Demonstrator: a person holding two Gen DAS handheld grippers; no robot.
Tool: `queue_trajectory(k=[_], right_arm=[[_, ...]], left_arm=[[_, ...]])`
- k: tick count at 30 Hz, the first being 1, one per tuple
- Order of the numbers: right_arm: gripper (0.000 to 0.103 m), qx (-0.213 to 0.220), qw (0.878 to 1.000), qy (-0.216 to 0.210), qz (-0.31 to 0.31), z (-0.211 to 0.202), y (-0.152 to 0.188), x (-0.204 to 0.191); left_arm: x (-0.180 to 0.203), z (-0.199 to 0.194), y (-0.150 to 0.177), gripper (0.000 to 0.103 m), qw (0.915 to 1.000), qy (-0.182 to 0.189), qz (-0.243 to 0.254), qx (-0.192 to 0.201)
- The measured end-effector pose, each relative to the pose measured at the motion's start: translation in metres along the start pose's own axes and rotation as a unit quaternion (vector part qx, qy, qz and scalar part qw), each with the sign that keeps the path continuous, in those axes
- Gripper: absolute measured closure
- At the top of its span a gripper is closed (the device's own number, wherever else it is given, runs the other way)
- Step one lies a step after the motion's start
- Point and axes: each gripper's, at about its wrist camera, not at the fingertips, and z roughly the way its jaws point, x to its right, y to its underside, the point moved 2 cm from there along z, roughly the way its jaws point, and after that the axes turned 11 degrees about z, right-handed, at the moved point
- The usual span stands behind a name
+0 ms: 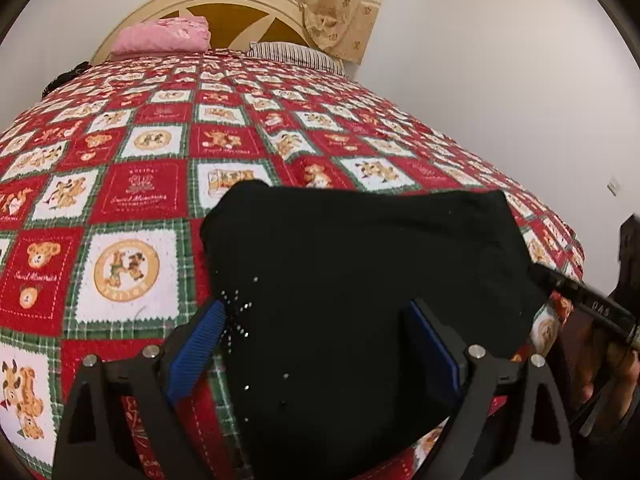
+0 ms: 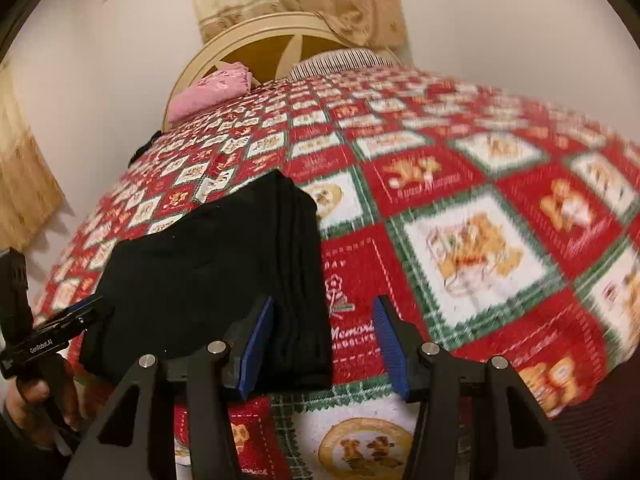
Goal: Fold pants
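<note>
Near the front edge of the bed [image 1: 132, 196], lying as a compact, many-layered black rectangle: pants [image 1: 360, 248], sitting well apart from the pink pillow [image 1: 164, 36] at the headboard end. Judging by the stacked layers showing along the right side, nearing the end of the folding; appearing to be at the release-and-tidy step rather than starting a fresh fold.

Hovering over the left part of the stack with the left gripper [image 1: 316, 312]: standing wide, both blue pads clear of the cloth, holding nothing. Straddling the right folded edge with the right gripper [image 2: 323, 306]: standing at a middling gap, one pad over the black layers, the other over bare quilt, pinching nothing so far as can be seen. Blurring across the right-hand view, so not ruling out light contact there.

Calling next, in this assessment, for either squaring the right edge with a gentle press or lifting both tools straight up and away. Requiring care not to drag a pad sideways, risking peeling the top layer open.
</note>
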Motion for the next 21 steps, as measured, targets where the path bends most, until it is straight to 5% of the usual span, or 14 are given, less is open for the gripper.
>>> queue_trajectory(k=[4,8,12,18,21], right_arm=[[0.049,0.034,0.999,0.015,-0.015,-0.014,-0.013,-0.011],[0.049,0.064,0.996,-0.047,-0.049,-0.026,-0.032,-0.050],[0.049,0.036,0.989,-0.122,-0.070,-0.006,-0.042,-0.082],[0.049,-0.032,0.996,-0.073,-0.045,0.051,-0.046,-0.072],[0.049,-0.045,0.995,-0.081,-0.038,0.060,-0.044,-0.063]], left_arm=[[-0.010,0.002,0.005,0.008,0.9999,-0.002,-0.015,-0.008],[-0.011,0.004,0.007,0.008,0.9998,-0.003,-0.016,-0.012],[-0.011,0.005,0.008,0.006,0.9998,-0.004,-0.012,-0.015],[-0.013,0.006,0.009,0.004,0.9998,0.000,-0.010,-0.017],[-0.012,0.007,0.009,0.003,0.9998,-0.001,-0.008,-0.018]])
